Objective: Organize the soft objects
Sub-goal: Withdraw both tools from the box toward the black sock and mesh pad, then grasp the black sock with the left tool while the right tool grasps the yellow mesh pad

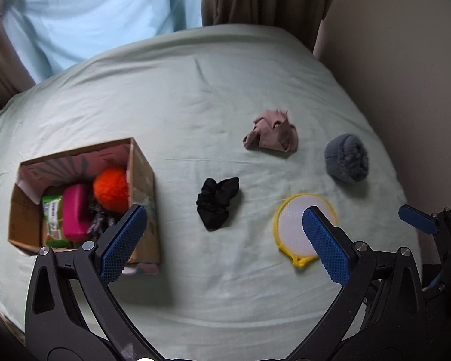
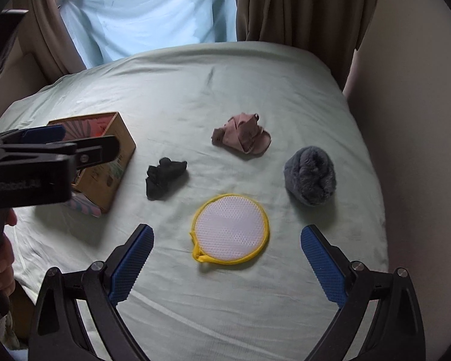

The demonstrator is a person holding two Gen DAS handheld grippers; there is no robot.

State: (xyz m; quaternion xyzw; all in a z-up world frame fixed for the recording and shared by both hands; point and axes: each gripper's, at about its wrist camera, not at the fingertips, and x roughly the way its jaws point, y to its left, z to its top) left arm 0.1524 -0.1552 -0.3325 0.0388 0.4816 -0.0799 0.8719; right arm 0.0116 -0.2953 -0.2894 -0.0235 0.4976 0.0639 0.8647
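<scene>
Soft things are the business here, and the nearest one left out is the round mesh pad with the yellow rim, lying flat on the pale green bed sheet right in front of the right gripper. That gripper hangs above the sheet with its blue pads spread wide, nothing between them, touching nothing — lined up on the pad, by the look of it.

Over on the left, the left gripper is just as wide apart and just as empty, hovering near the front corner of the cardboard box.

A little further out lies the black scrunchie, crumpled on the sheet between the box and the pad. Off to the right sits the grey fluffy ball, and beyond them both the pink cloth, bunched in a heap.

So where does the job stand? In the left wrist view the box already holds an orange pompom, a magenta case, a green packet and some patterned fabric — a fair share packed, I'd judge. Four items remain loose on the bed, well apart from one another, none of them in a grip yet. Roughly half done, with the mesh pad the likely next pick.
</scene>
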